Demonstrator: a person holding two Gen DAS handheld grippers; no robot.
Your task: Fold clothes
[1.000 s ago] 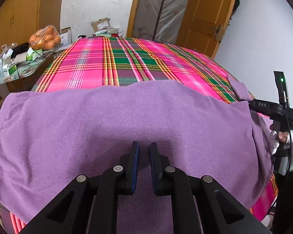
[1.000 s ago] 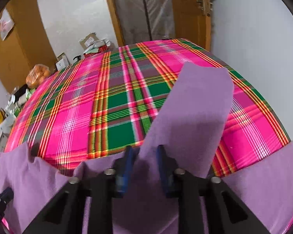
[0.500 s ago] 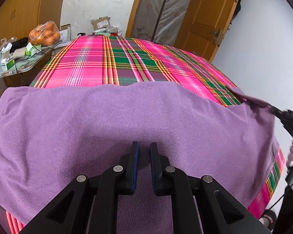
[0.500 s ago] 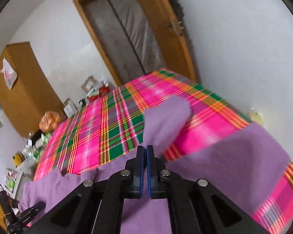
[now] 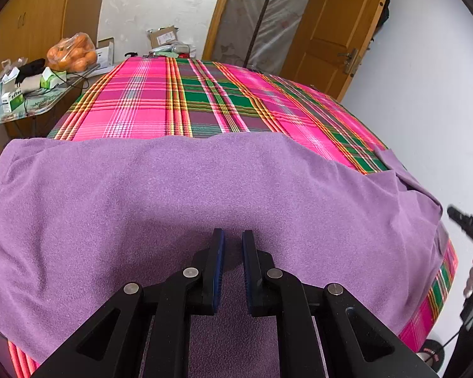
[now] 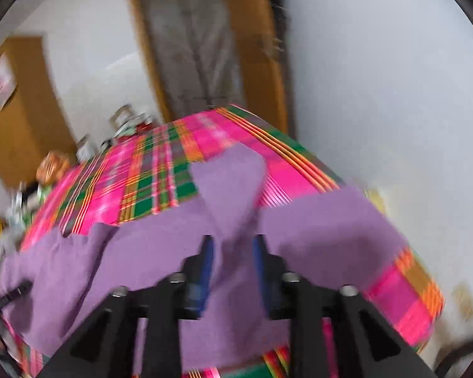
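Note:
A purple fleece garment (image 5: 179,195) lies spread over the near part of a pink and green plaid bed cover (image 5: 186,100). My left gripper (image 5: 233,242) hovers just over the garment's near middle, its jaws a narrow gap apart and empty. In the blurred right wrist view, my right gripper (image 6: 233,245) is open above the garment (image 6: 315,233), with a purple sleeve (image 6: 230,179) stretching away between the fingers. The right gripper also shows at the right edge of the left wrist view (image 5: 470,230).
A side table (image 5: 31,107) with boxes and a bag of oranges (image 5: 72,53) stands at the left of the bed. A wooden door (image 5: 334,28) and a white wall (image 5: 425,100) lie at the far right. A wardrobe (image 5: 37,19) stands at the back left.
My right gripper was shut on the sleeve half a second ago and has now opened and let it go; its view is blurred from motion. My left gripper has stayed put.

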